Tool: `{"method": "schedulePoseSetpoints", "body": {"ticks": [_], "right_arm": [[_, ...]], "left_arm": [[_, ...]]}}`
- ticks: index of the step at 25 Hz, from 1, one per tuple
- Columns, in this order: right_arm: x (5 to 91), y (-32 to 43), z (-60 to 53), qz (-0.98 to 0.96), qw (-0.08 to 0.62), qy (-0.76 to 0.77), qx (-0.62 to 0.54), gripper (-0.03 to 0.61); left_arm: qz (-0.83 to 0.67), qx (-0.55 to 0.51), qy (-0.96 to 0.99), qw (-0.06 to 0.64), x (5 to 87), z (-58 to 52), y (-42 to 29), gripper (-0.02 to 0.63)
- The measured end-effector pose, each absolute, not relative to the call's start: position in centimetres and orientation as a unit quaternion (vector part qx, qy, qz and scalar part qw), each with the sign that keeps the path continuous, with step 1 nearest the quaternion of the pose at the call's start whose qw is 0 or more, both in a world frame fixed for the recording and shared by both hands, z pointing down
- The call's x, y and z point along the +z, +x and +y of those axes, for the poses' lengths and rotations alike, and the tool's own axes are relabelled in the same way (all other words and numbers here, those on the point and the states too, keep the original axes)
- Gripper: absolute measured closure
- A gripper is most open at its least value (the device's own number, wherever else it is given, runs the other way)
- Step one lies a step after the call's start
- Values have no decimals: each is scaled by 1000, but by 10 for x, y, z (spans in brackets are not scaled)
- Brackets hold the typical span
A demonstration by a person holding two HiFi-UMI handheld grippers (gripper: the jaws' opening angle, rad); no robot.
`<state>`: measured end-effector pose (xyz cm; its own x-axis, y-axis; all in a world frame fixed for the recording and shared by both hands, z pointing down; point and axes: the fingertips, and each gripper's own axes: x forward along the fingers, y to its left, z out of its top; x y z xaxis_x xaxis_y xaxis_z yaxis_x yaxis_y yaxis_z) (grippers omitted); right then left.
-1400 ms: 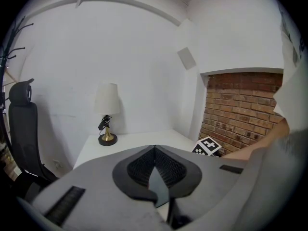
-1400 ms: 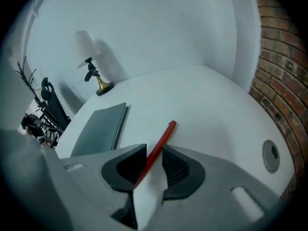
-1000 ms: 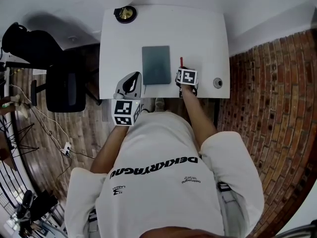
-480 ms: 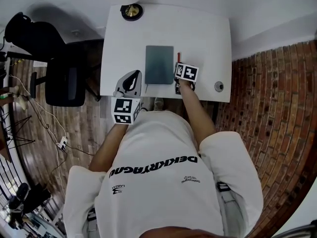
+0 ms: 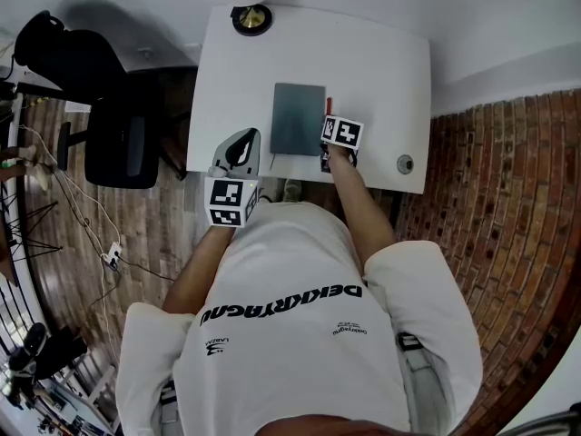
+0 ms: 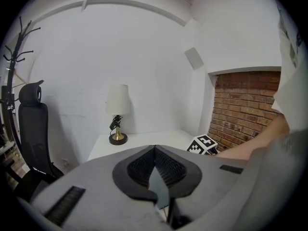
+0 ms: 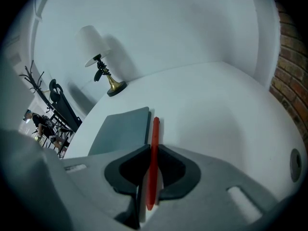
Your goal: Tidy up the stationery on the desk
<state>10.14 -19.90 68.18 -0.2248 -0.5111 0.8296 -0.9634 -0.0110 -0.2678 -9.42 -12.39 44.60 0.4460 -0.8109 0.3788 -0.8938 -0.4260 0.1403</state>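
Red pen (image 7: 154,129) pinched by right gripper (image 7: 152,150) fingers beside the grey notebook (image 7: 122,129); gripped near one end, it could swivel loose. Left gripper (image 6: 154,149) fingers closed, empty.

shirt (image 5: 300,361), upside-down print "DEKKRYAGNU"

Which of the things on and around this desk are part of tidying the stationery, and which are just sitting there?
Part of the job: red pen, clamped in the right gripper; grey notebook, flat on the desk.
Just lying about: table lamp at the desk's far corner; small round fitting near its right edge; black office chair beside it.
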Motion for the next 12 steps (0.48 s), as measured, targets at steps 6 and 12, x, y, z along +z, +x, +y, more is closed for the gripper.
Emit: {"method": "schedulePoseSetpoints", "body": {"ticks": [6, 12], "right_arm": [[680, 103, -201, -652, 253, 570, 432, 510], [651, 106, -201, -669, 239, 579, 400, 503]], "left_arm": [[-511, 128, 834, 164, 447, -126, -95, 615], [-504, 126, 839, 161, 445, -123, -92, 615]]}}
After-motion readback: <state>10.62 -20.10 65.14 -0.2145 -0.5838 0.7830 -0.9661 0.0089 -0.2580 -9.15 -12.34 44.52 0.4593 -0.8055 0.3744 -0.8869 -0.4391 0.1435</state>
